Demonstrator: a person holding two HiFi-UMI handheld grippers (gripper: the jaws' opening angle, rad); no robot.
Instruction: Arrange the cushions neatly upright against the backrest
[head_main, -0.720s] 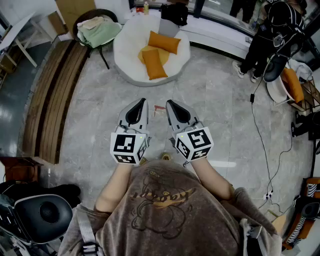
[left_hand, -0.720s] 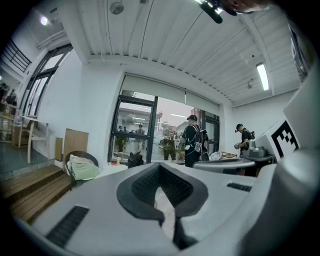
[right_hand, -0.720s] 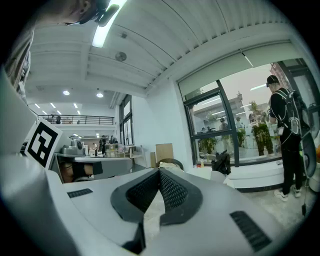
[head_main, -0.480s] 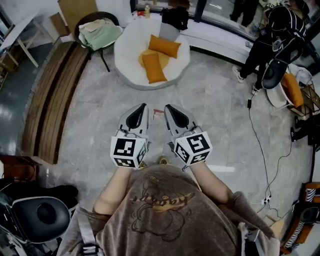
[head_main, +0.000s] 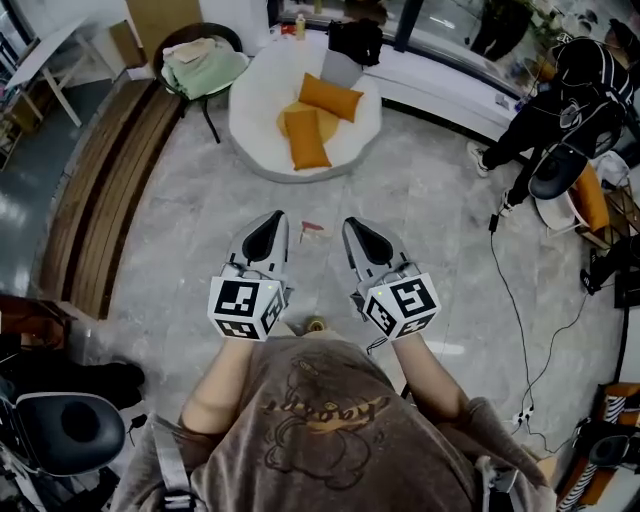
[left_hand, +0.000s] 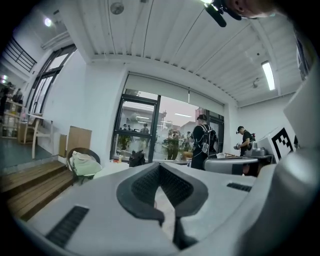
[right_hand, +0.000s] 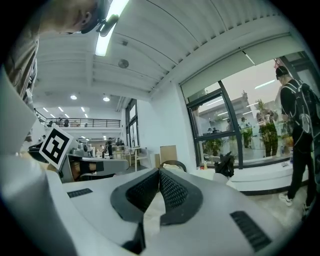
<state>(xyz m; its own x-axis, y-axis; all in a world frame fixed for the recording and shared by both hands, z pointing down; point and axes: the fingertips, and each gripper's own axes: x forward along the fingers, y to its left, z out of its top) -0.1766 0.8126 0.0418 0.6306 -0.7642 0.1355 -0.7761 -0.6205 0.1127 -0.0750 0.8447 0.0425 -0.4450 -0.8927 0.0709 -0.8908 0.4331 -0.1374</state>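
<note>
Two orange cushions lie on a round white lounge seat (head_main: 255, 110) at the top of the head view. One cushion (head_main: 304, 138) lies flat and long at the middle, the other (head_main: 331, 96) leans behind it near the backrest. My left gripper (head_main: 276, 215) and right gripper (head_main: 350, 223) hang side by side in front of my chest, well short of the seat, both shut and empty. In the left gripper view the left gripper's tips (left_hand: 159, 165) meet. In the right gripper view the right gripper's tips (right_hand: 159, 171) also meet. Neither gripper view shows the cushions.
A dark chair with a pale green bundle (head_main: 200, 62) stands left of the seat, and a black bag (head_main: 355, 40) behind it. Wooden steps (head_main: 110, 190) run along the left. A person in black (head_main: 560, 110) stands at the right, with a cable (head_main: 520, 320) trailing over the floor.
The view has shifted a little. Both grippers have spread slightly apart and sit lower in the frame. The person in black has moved further right. The cushions have not moved.
</note>
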